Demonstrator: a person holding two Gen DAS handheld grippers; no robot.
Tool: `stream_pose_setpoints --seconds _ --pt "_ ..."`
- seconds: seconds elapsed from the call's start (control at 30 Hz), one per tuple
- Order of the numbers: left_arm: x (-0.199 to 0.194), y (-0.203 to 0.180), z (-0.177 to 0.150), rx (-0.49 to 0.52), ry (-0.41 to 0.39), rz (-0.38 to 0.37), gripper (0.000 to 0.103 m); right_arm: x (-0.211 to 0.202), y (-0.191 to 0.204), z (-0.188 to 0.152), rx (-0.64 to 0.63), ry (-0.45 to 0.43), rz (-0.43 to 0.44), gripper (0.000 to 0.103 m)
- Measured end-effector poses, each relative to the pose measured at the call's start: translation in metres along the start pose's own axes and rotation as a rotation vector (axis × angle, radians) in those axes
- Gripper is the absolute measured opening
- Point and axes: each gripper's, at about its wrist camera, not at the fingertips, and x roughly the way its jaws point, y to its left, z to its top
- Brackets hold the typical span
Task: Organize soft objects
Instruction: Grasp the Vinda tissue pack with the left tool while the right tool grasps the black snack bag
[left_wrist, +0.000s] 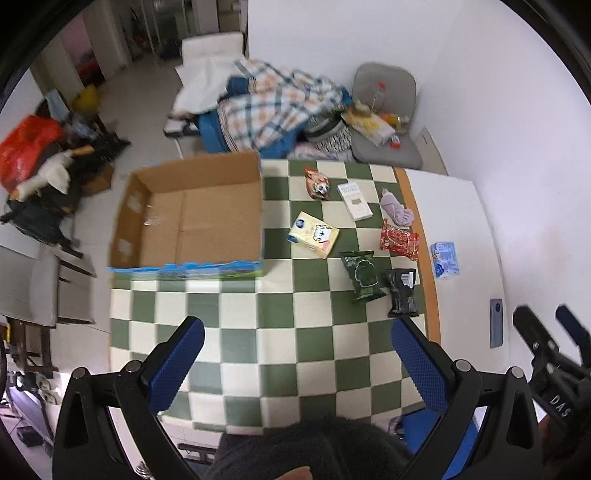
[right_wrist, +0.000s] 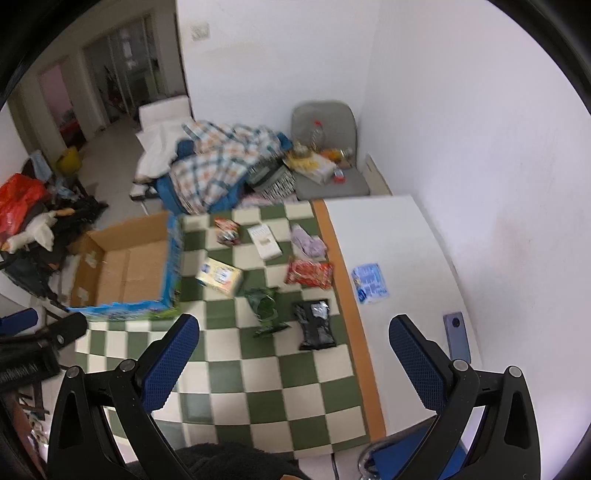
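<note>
Several soft packets lie loose on the checkered cloth (left_wrist: 258, 347): a green pouch (left_wrist: 362, 277), black pouch (left_wrist: 402, 293), red packet (left_wrist: 399, 239), yellow tissue pack (left_wrist: 313, 234) and lilac cloth (left_wrist: 397, 208), all toward your one o'clock. The cardboard box (left_wrist: 192, 218) sits open at eleven o'clock, likely the bin for them. Your left gripper (left_wrist: 297, 363) and right gripper (right_wrist: 293, 360) both hover high with fingers spread wide, holding nothing. The green pouch seems your nearest pick.

My left gripper (left_wrist: 297, 332) has matt black plastic arms and blue pads (left_wrist: 177, 363) with a rough dimpled texture. The box (left_wrist: 192, 218) is plain brown cardboard, matt inside. The green packet (left_wrist: 361, 275) and red packet (left_wrist: 399, 240) look like glossy plastic film; the lilac cloth (left_wrist: 397, 210) looks soft.
</note>
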Motion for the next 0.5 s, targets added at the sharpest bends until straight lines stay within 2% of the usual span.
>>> stream_pose_setpoints --seconds 0.17,0.23,0.27,0.33,0.5 --pt "0.093 -0.013 0.047 -0.028 0.100 -0.031 0.103 0.088 -0.027 0.011 0.031 0.116 -0.041 0.103" --pt "0.127 -0.023 0.060 -0.019 0.129 -0.003 0.103 0.135 -0.036 0.009 0.037 0.201 -0.049 0.103" --pt "0.150 -0.026 0.066 -0.028 0.170 -0.003 0.103 0.159 -0.040 0.007 0.043 0.232 -0.030 0.103" --pt "0.193 -0.028 0.074 -0.082 0.253 -0.064 0.103 0.207 -0.048 0.001 0.047 0.288 -0.035 0.103" --pt "0.288 -0.026 0.089 -0.297 0.435 -0.111 0.099 0.309 -0.064 -0.016 0.082 0.415 -0.039 0.103"
